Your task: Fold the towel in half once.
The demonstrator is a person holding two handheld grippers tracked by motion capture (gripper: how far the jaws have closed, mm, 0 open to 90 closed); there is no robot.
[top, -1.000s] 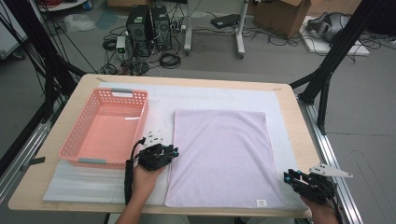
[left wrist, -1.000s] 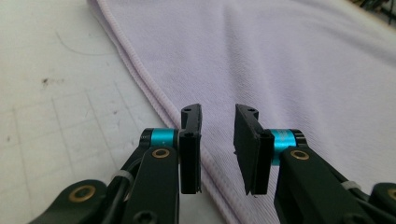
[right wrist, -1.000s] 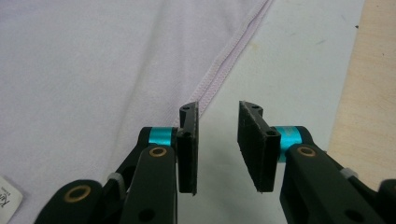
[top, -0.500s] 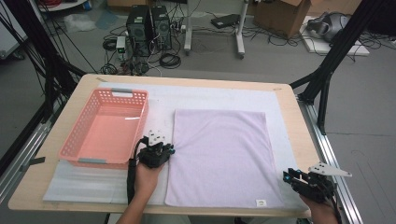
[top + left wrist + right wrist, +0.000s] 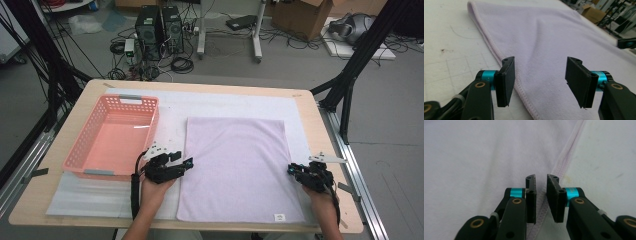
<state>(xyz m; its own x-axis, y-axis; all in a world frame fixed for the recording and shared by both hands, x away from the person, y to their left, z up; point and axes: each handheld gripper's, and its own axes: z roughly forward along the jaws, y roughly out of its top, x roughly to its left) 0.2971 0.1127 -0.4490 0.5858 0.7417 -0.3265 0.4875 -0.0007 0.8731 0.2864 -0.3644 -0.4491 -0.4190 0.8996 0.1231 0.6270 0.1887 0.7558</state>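
Observation:
A lilac towel [image 5: 235, 165] lies flat on the white mat. My left gripper [image 5: 187, 162] sits at its left edge, partway down. In the left gripper view the left gripper [image 5: 540, 72] has just been opening; its jaws stand wide apart over the towel's [image 5: 544, 32] hem without touching it. My right gripper [image 5: 291, 170] is at the towel's right edge. In the right gripper view the right gripper [image 5: 541, 180] has just been closing. A narrow gap remains, and the hem [image 5: 569, 147] runs under it with no visible pinch.
An empty pink basket [image 5: 120, 102] stands left of the towel, close to my left hand. The white mat [image 5: 235, 102] covers most of the wooden table [image 5: 95, 87]. A small label [image 5: 279, 217] marks the towel's near right corner. Cables and computer cases lie on the floor beyond.
My right hand has slid left from the table's right edge to the towel's right hem. The left hand has stayed put, and its jaws look spread wider.

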